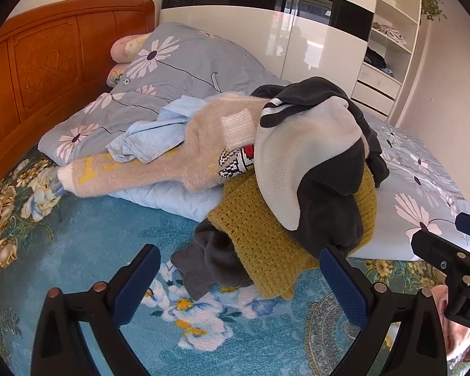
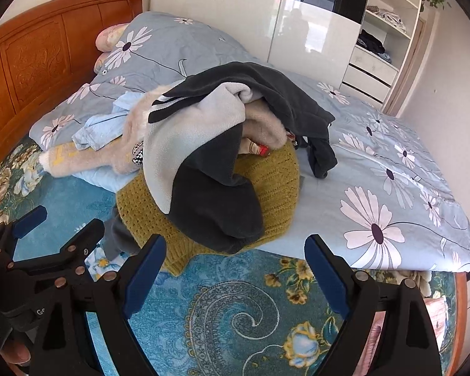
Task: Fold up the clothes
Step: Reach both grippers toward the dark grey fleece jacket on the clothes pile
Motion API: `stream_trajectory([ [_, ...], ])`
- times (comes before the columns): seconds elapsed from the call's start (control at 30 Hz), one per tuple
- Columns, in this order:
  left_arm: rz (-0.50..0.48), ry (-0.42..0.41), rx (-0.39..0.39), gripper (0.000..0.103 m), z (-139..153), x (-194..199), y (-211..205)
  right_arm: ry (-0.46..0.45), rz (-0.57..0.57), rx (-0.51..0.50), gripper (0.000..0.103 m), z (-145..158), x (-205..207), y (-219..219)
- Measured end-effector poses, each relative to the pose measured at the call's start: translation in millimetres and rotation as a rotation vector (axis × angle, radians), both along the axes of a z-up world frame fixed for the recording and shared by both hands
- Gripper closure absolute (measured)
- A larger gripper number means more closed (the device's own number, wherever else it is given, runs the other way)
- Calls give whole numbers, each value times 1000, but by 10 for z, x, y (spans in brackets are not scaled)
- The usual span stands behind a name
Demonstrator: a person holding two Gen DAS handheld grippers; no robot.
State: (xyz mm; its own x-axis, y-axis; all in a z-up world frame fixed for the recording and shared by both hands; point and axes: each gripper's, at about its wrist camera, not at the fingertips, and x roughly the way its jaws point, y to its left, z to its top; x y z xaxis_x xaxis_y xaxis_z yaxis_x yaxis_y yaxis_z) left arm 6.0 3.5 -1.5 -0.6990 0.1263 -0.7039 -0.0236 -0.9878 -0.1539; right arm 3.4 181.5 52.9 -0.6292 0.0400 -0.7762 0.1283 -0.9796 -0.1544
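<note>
The bed [image 1: 87, 250], spread with a teal floral blanket, filled both views, and a blue-grey daisy quilt [image 2: 391, 169] lay bunched across its far side. On the seam between the two sat the heap of clothes [image 1: 266, 156], nothing in it folded yet. A dark grey and pale fleece garment [image 2: 203, 163] was draped over the top. Under it a mustard knit sweater [image 1: 260, 238] bulged toward the near edge, a fluffy beige sweater [image 1: 178, 163] trailed a sleeve to the left, and a light blue shirt [image 1: 147, 138] lay crumpled behind that.

The left gripper [image 1: 238, 279] hovered low over the blanket just short of the mustard knit, jaws spread wide and holding nothing. The right gripper [image 2: 235, 269] hung beside it, likewise spread and empty (each showed in the edge of the other's view).

The job seemed to be at its very start: picking one garment out of the pile. The next move likely called for pinching a single layer, probably the fleece on top, and lifting it free onto bare blanket. How tangled the fleece was with the sweaters beneath could not be judged from here.
</note>
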Motion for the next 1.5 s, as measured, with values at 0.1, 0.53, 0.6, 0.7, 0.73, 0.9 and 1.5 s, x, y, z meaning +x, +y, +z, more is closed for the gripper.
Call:
stream_trajectory([
  [0.1, -15, 9, -11, 0, -9, 36, 21, -1, -8, -5, 12, 19, -5, 4],
  [0.53, -13, 46, -38, 0, -124, 127, -58, 30, 55, 10, 12, 58, 60, -57],
  [0.6, -12, 53, -43, 0, -145, 138, -76, 35, 62, 22, 12, 53, 41, -83],
  [0.7, -11, 62, -51, 0, -176, 156, -103, 60, 70, 48, 12, 58, 19, -122],
  [0.73, -10, 65, -53, 0, -187, 161, -111, 66, 72, 54, 12, 60, 6, -133],
  [0.9, -1, 63, -16, 0, -225, 109, -200, 59, 79, 58, 12, 46, -116, -176],
  [1.5, 0, 73, 15, 0, -409, -120, -298, 27, 132, 69, 12, -158, -655, -392],
])
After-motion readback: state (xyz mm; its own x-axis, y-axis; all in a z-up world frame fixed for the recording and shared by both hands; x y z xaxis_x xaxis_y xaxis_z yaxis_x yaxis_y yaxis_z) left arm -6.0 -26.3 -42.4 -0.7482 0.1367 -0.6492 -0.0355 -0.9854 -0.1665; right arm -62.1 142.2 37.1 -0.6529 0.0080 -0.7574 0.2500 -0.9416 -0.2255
